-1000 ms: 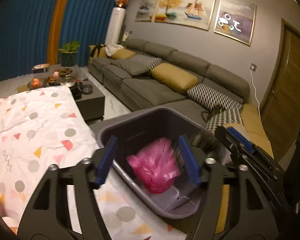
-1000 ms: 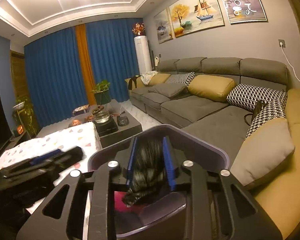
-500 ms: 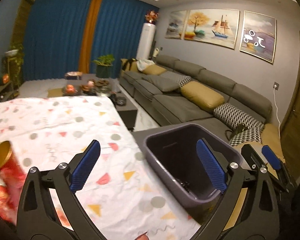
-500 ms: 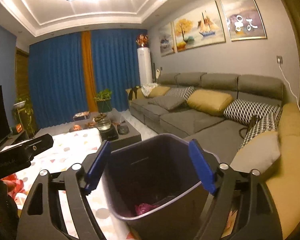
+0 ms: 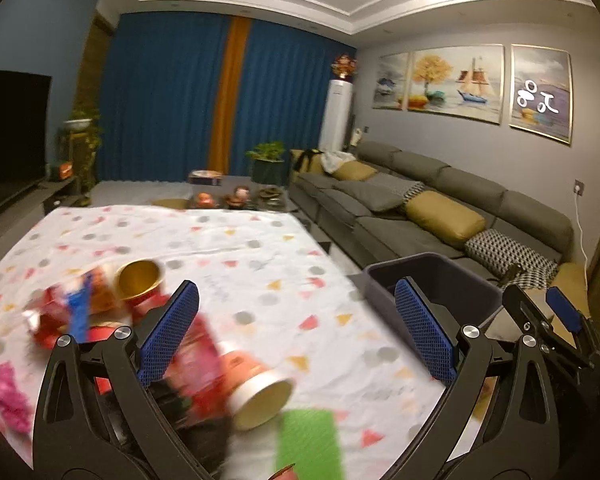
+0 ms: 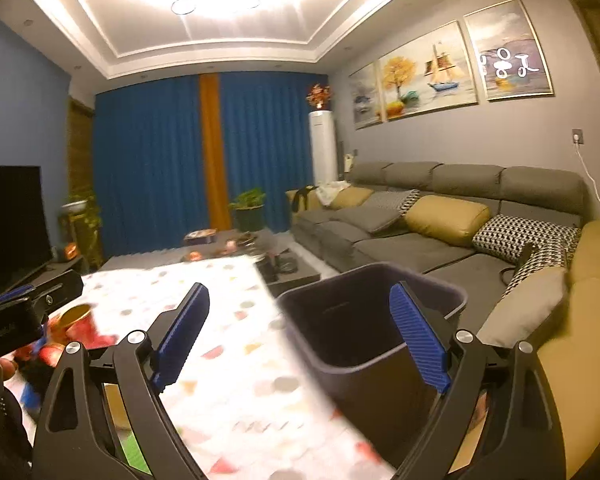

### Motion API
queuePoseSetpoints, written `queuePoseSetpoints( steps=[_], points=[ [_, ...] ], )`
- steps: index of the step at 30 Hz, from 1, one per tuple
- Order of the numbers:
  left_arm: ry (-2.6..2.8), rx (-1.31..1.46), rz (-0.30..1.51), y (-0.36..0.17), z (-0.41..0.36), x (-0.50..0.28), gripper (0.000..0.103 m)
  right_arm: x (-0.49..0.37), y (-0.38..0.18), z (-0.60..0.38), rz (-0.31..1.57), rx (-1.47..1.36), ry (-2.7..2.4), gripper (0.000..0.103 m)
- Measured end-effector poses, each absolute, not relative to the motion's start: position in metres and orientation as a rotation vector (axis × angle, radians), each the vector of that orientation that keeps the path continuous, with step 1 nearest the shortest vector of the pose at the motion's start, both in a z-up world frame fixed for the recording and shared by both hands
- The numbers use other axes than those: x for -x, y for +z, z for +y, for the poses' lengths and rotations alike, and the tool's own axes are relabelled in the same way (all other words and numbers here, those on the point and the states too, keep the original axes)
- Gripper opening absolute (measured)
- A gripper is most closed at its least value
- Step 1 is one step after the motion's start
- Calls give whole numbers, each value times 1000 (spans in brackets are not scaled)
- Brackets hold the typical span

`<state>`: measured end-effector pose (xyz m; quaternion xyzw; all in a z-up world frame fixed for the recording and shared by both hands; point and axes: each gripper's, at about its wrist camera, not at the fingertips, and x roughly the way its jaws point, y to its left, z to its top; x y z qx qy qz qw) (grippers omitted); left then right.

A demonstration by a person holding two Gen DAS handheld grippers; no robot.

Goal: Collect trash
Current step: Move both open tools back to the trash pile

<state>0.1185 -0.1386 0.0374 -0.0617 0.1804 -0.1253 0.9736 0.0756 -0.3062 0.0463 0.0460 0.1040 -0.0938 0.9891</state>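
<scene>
Now, pink wad (image 5: 8, 396): crumpled at the far left of the spotted tablecloth (image 5: 260, 248), not collected.
Red heap (image 5: 80, 320): blurred wrappers bunched left of centre, with a gold-lined cup (image 5: 140, 280) at the far side; untouched.
Left gripper (image 5: 296, 292): jaws just been opening, now spread wide, nothing between the pads; poised above the heap's near side, pressing on nothing.
Paper cup (image 5: 260, 392): tipped on its side with its mouth toward the camera, just beside a green sheet (image 5: 308, 440) at the near edge.
Bin (image 6: 360, 320): dark, upright at the table's right edge, with the grey sofa (image 6: 420, 248) behind it.
Right gripper (image 6: 300, 292): jaws just been opening, now wide and empty, framing the bin's rim without gripping it.
Done: impossible to tell, since the bin's inside is too dark to read.
Left: probably most of the job, with the wad, heap, cup and sheet all on the cloth.
Left wrist only: the full spread of trash.
Right wrist only: the bin's outer wall and depth, and a mere sliver of the heap.
</scene>
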Motion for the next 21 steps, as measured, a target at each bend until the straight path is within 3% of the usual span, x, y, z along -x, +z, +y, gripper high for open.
queuePoseSetpoints(
  steps=[12,21],
  points=[
    [-86,100,292,-6,-30,-49,97,-42,9,-232,278,-73,-72,89],
    [-102,113,337,-28,-12,-44,97,-46,-33,-198,409,-37,-33,89]
  ],
)
